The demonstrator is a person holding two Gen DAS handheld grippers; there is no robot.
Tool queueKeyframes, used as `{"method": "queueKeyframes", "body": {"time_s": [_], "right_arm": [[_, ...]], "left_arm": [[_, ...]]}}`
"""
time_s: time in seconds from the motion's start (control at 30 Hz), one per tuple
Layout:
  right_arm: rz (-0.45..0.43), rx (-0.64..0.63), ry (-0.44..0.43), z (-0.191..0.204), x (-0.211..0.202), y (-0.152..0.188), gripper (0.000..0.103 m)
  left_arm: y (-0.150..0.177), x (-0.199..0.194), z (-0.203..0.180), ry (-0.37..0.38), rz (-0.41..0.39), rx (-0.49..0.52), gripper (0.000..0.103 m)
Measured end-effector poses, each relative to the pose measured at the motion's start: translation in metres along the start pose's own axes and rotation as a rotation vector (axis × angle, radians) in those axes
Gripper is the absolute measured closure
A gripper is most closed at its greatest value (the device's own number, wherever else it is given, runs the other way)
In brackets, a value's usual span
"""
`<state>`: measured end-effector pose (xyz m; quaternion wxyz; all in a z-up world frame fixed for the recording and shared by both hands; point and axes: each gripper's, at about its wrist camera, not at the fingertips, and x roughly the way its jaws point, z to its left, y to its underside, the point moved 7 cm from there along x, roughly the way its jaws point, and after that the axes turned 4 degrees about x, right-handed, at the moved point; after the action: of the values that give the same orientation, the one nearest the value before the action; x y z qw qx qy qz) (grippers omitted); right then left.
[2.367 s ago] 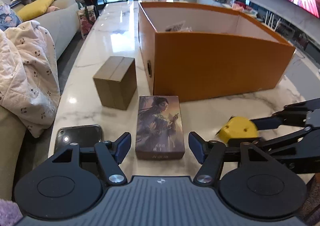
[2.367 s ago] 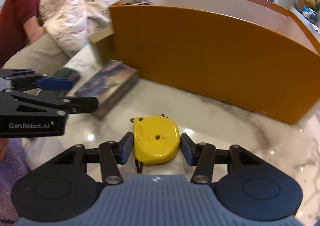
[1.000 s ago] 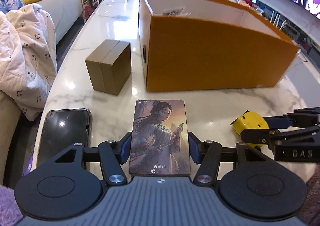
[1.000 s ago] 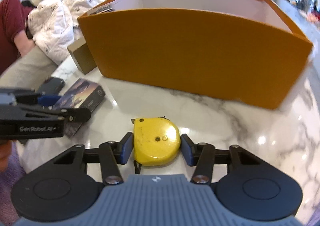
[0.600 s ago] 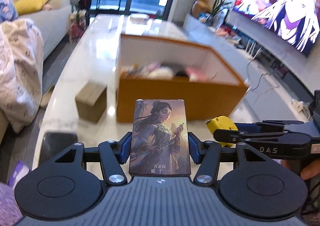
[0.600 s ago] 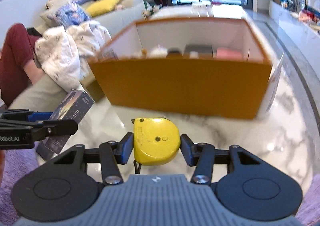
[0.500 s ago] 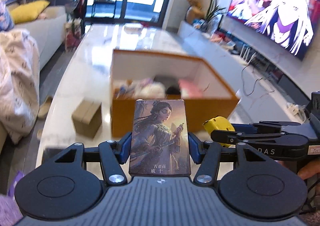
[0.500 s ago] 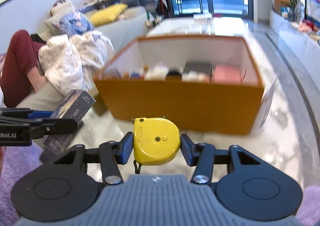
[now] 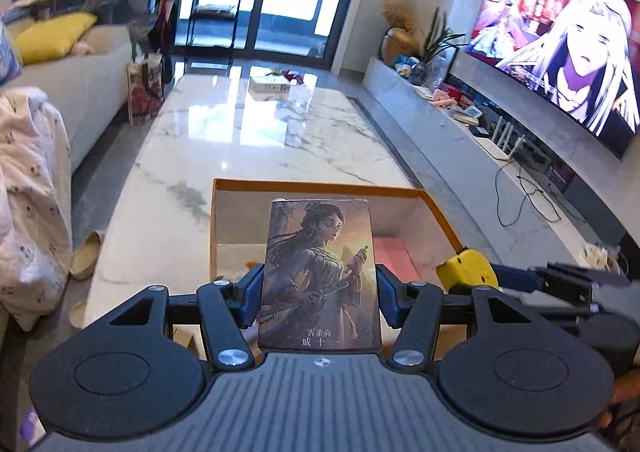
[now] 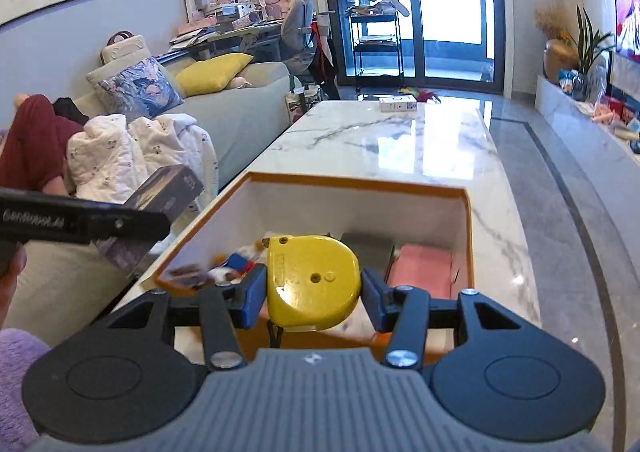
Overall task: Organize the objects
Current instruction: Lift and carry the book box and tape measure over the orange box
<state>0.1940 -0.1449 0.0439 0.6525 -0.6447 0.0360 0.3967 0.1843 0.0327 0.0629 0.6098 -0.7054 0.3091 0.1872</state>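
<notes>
The left gripper (image 9: 319, 294) clamps an illustrated card box (image 9: 320, 276) between its blue pads (image 9: 253, 295), the cover art of a robed figure facing the camera. Behind it, toward 12 o'clock, the orange box (image 9: 440, 214) sits open on the marble table (image 9: 256, 132), with a pink item (image 9: 394, 256) inside. At 3 o'clock the right gripper (image 9: 480, 278) reaches in gripping a yellow tape measure (image 9: 466, 268) just beside the orange rim. A television (image 9: 560, 48) glows at 2 o'clock; a patterned blanket (image 9: 28, 212) drapes at 9 o'clock.
</notes>
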Motion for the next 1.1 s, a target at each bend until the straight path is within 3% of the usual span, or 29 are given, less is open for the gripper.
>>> {"method": "queueKeyframes", "body": {"time_s": [0.27, 0.47, 0.73, 0.97, 1.1], "right_arm": [[0.040, -0.001, 0.021, -0.020, 0.056, -0.018, 0.051], [0.071, 0.016, 0.018, -0.036, 0.088, -0.024, 0.051], [0.095, 0.052, -0.005, -0.046, 0.112, -0.017, 0.051], [0.117, 0.070, -0.009, -0.049, 0.118, -0.008, 0.051], [0.118, 0.072, -0.011, -0.049, 0.118, -0.006, 0.051]], "left_arm": [[-0.013, 0.080, 0.012, 0.008, 0.097, -0.044, 0.038], [-0.014, 0.132, 0.017, -0.062, 0.194, -0.003, 0.037], [-0.003, 0.163, 0.021, -0.098, 0.286, 0.006, 0.037], [0.002, 0.185, 0.025, -0.081, 0.386, -0.007, 0.037], [0.004, 0.185, 0.027, -0.072, 0.386, -0.005, 0.036]]}}
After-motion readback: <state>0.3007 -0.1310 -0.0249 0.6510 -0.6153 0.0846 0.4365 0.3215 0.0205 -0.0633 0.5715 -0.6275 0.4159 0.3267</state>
